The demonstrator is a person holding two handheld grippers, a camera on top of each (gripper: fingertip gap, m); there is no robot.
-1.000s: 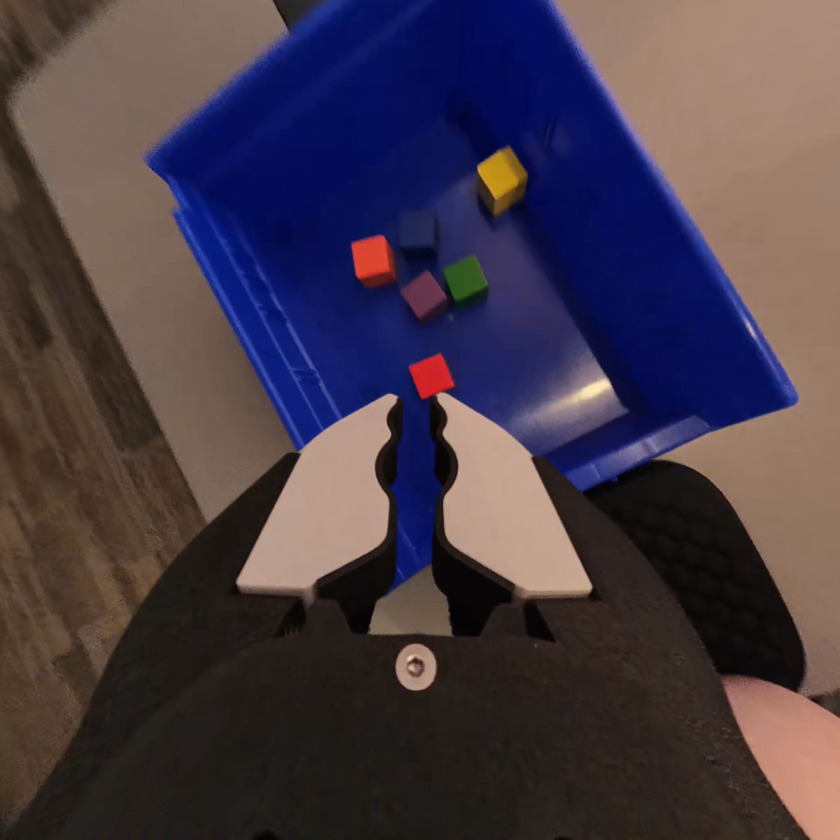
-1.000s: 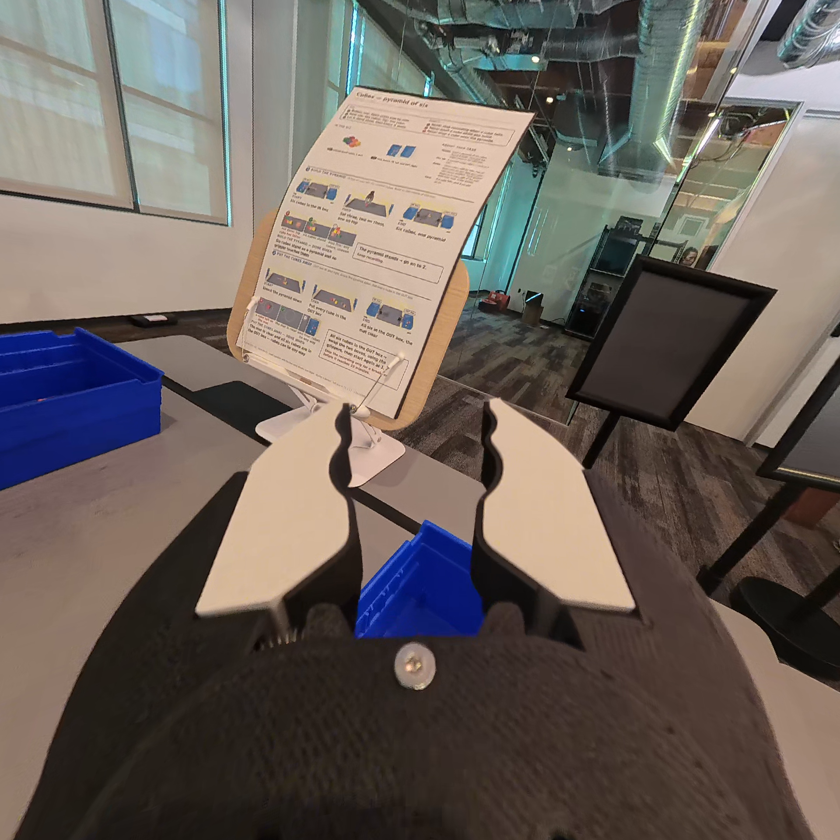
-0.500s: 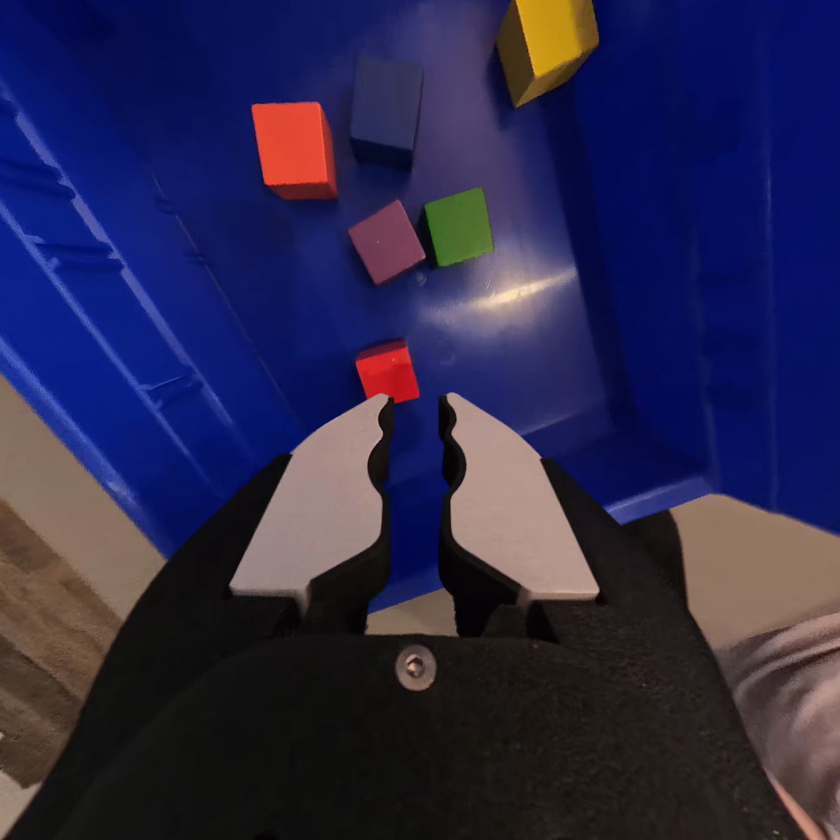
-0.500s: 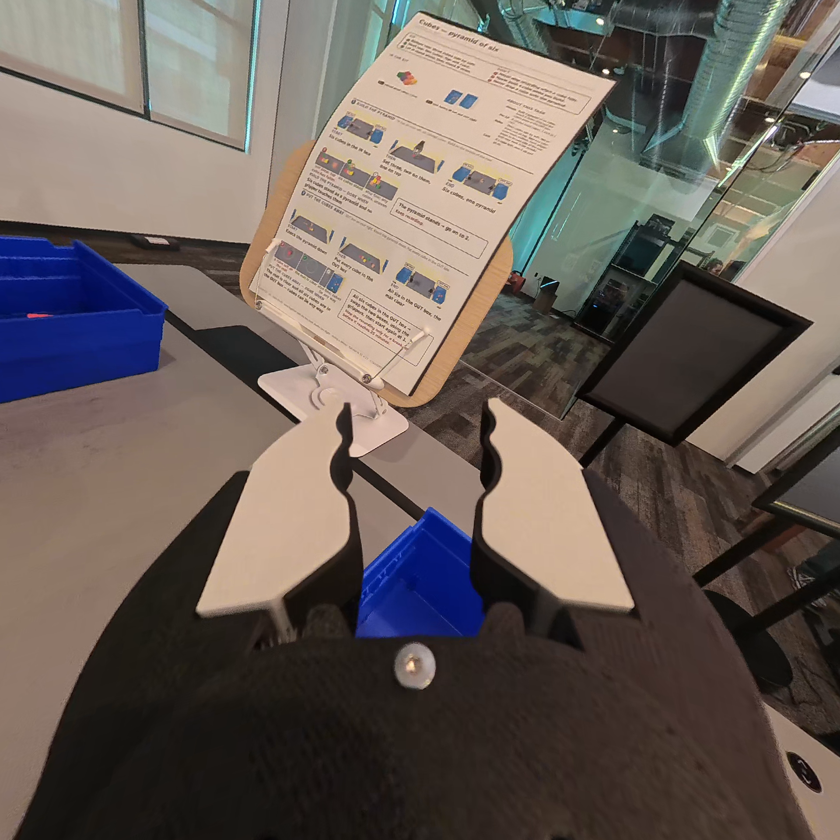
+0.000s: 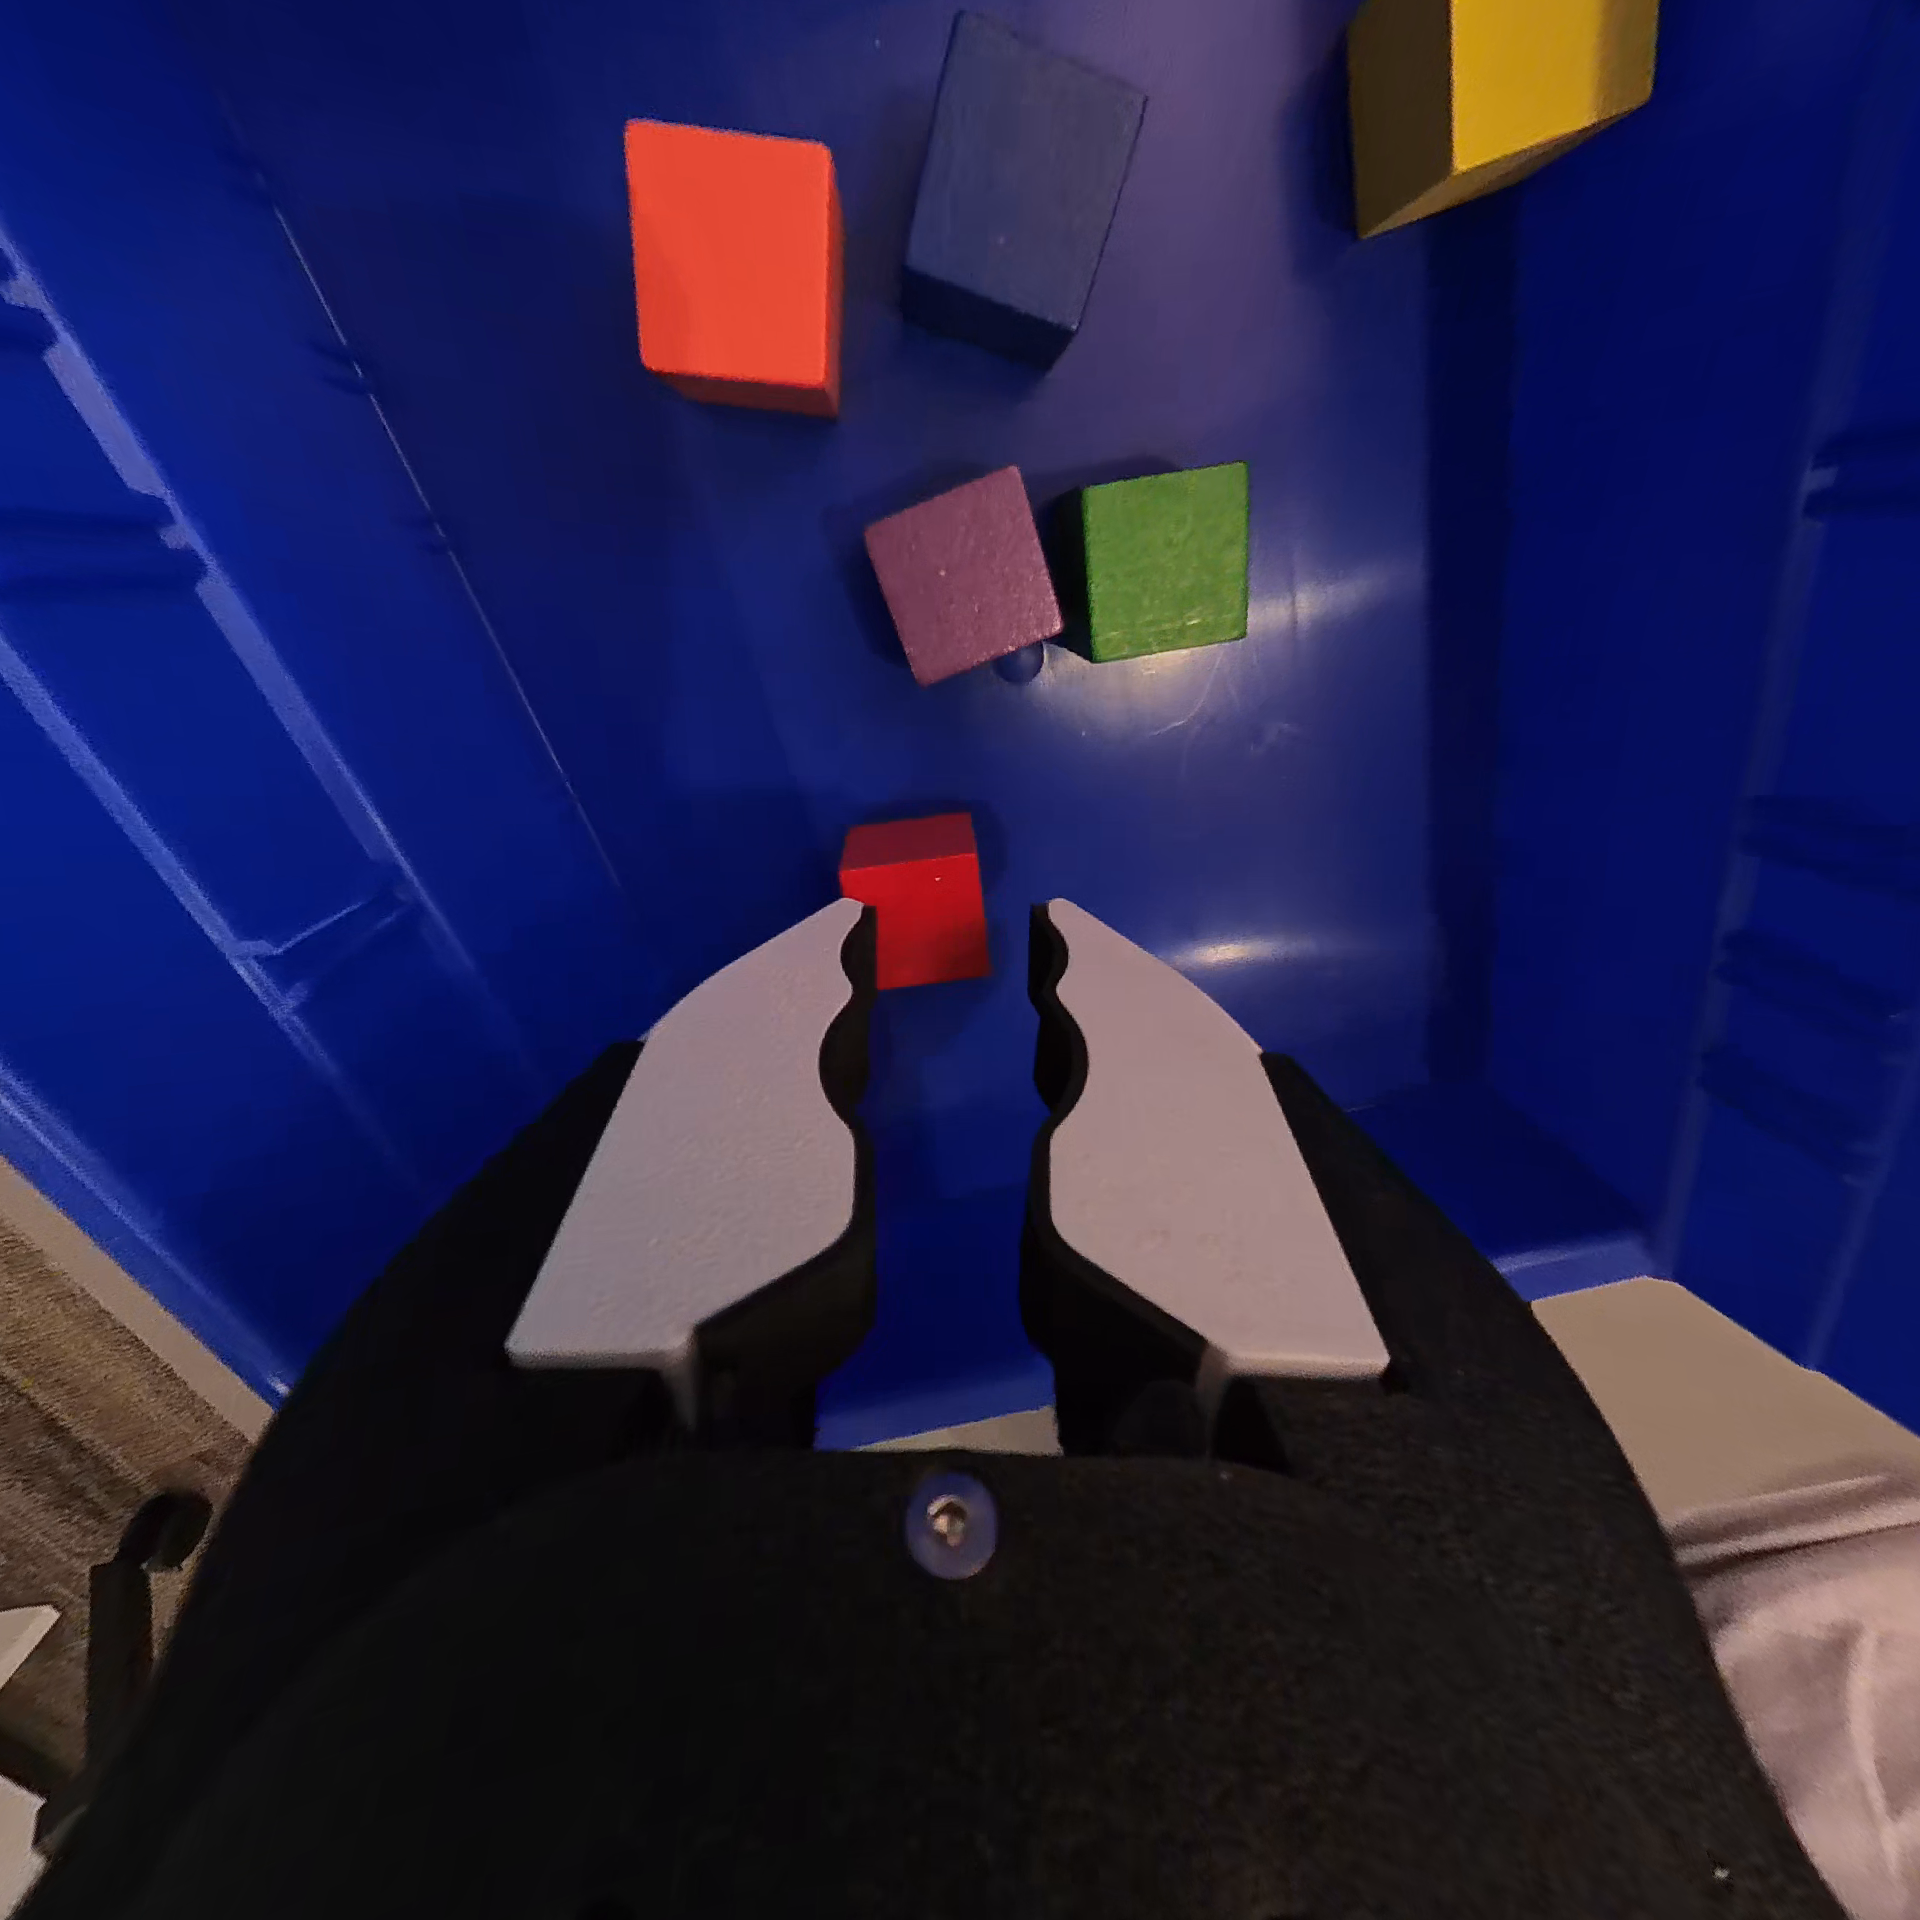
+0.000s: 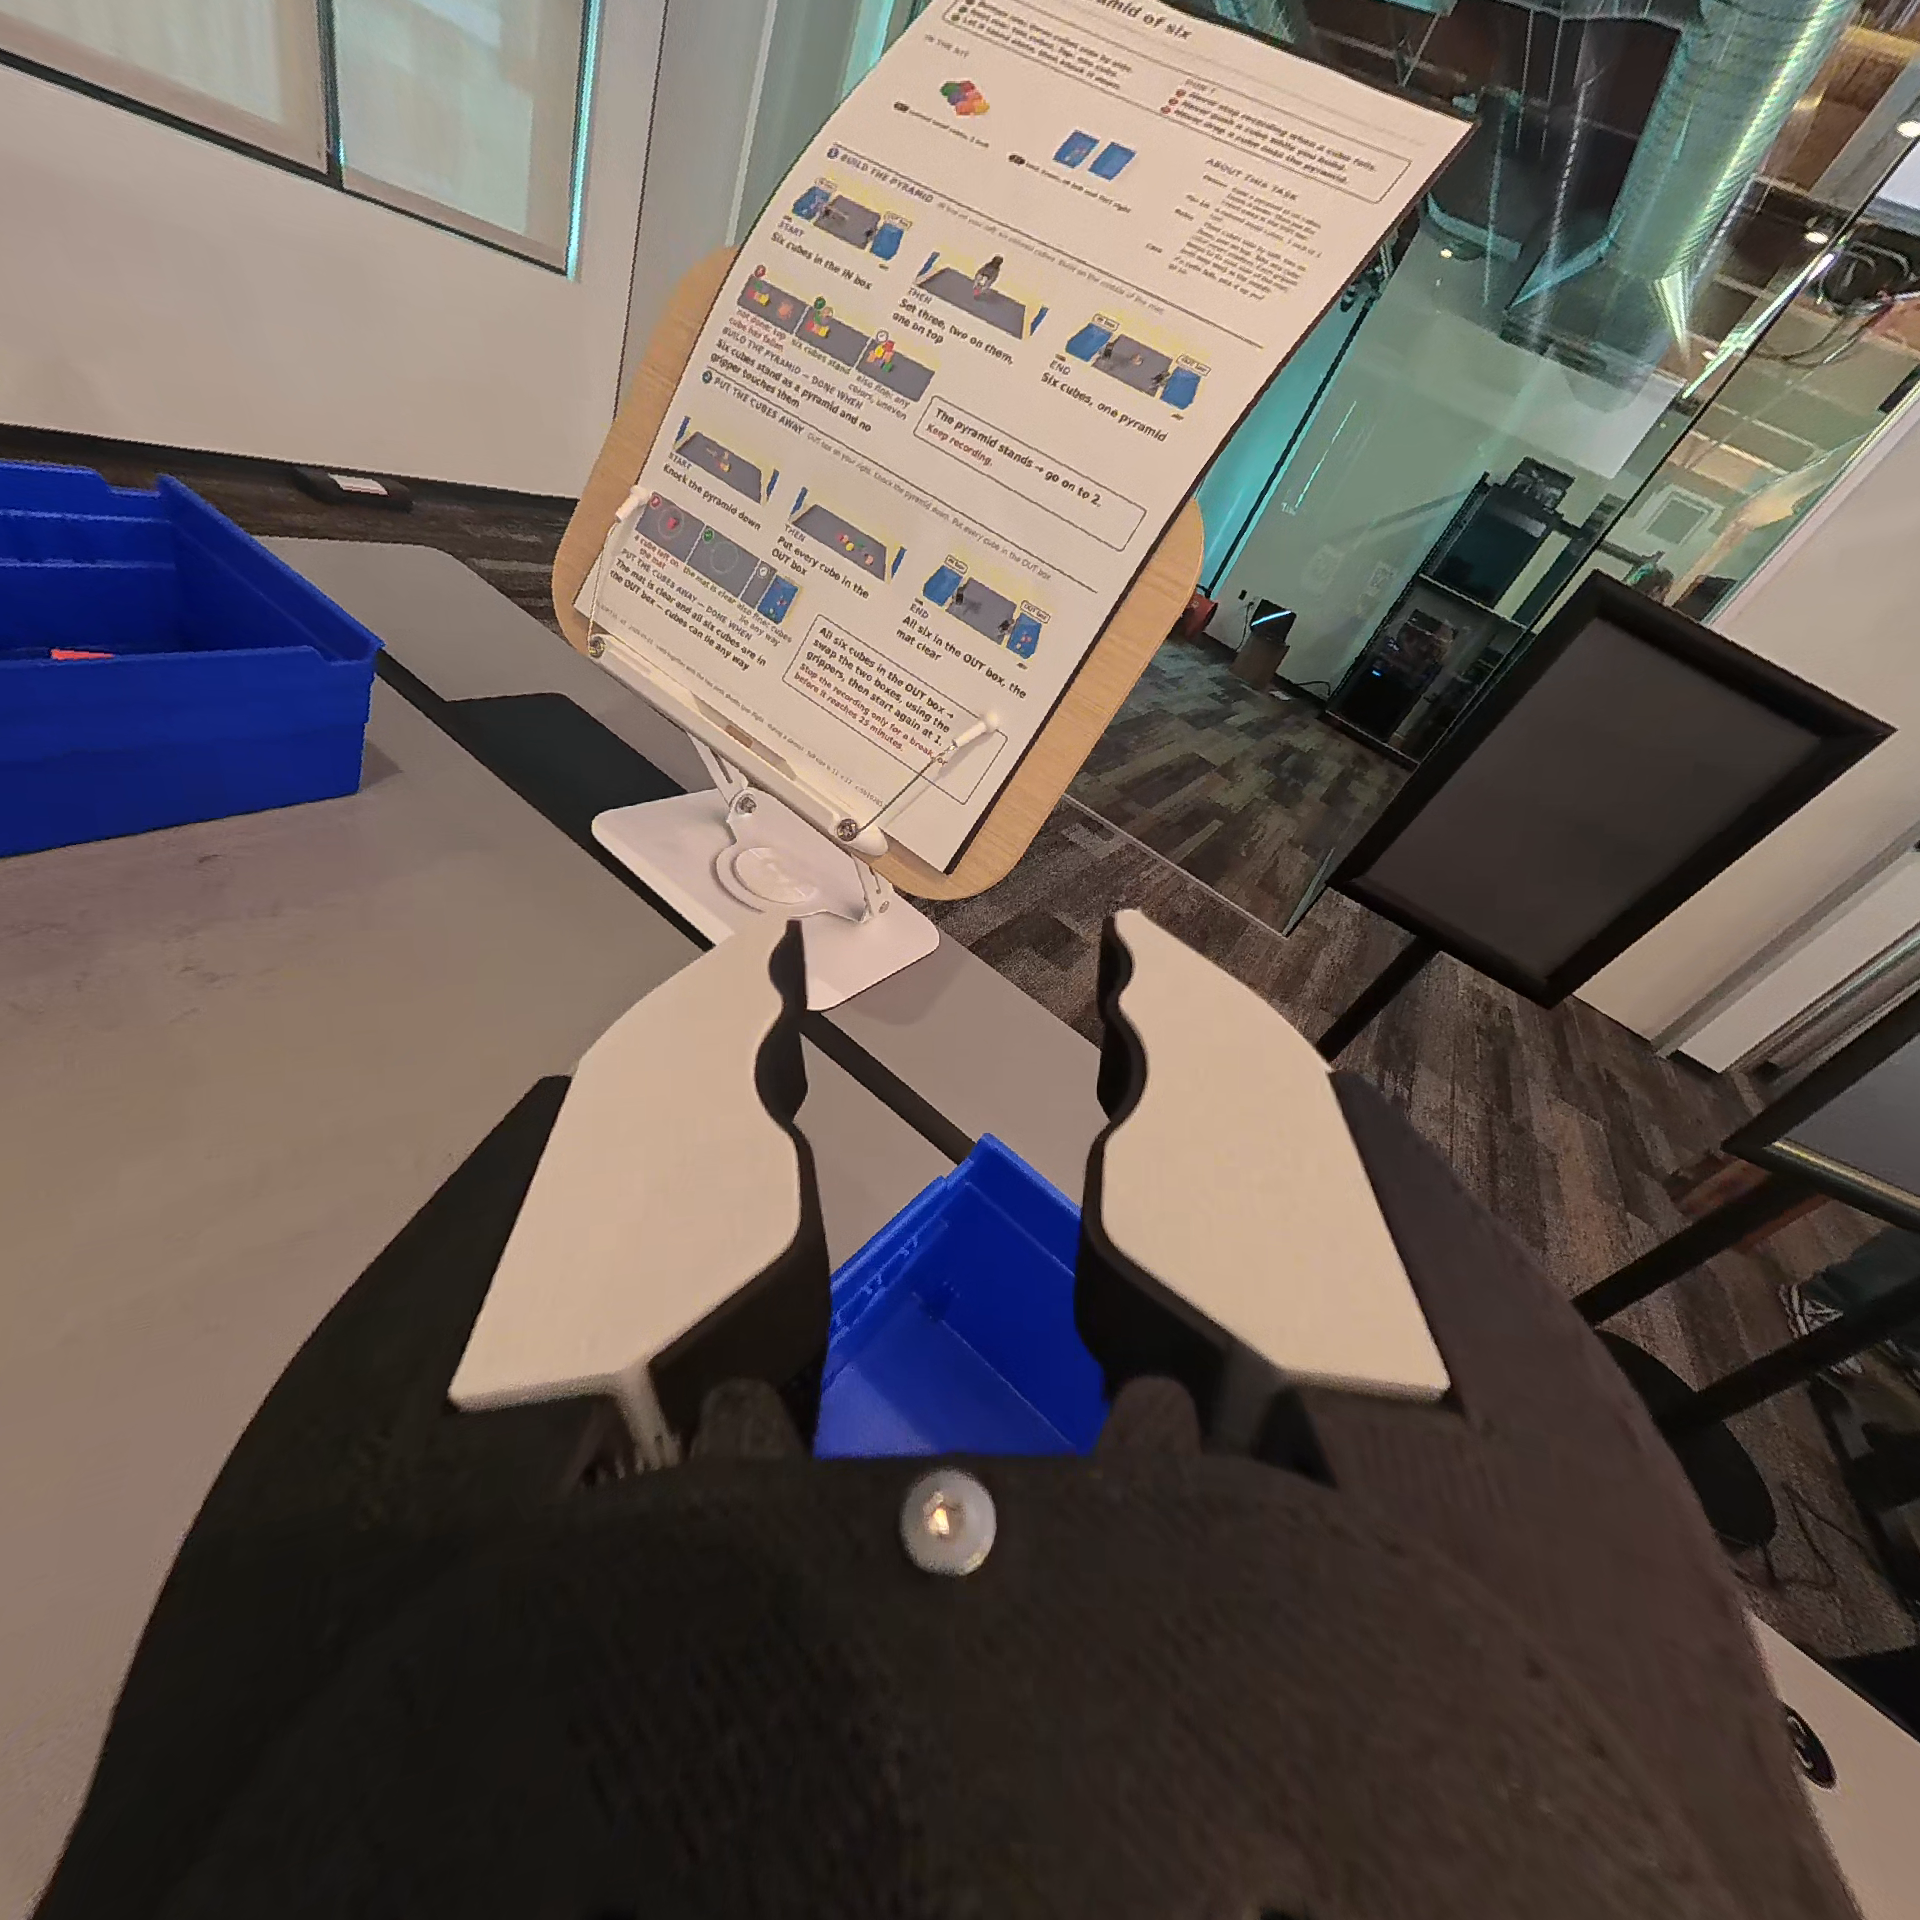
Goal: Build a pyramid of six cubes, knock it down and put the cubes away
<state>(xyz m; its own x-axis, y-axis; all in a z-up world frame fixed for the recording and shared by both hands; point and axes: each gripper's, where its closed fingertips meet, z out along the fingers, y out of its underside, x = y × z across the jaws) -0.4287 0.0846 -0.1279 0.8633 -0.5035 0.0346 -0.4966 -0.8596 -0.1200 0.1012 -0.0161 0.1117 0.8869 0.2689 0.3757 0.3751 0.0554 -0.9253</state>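
The left gripper hangs inside a blue bin, jaws parted and empty, with the red cube just past its tips toward the left finger. Farther ahead lie purple, green, orange, navy and yellow cubes. The right gripper is open and empty above the table, a second bin beneath its jaws.
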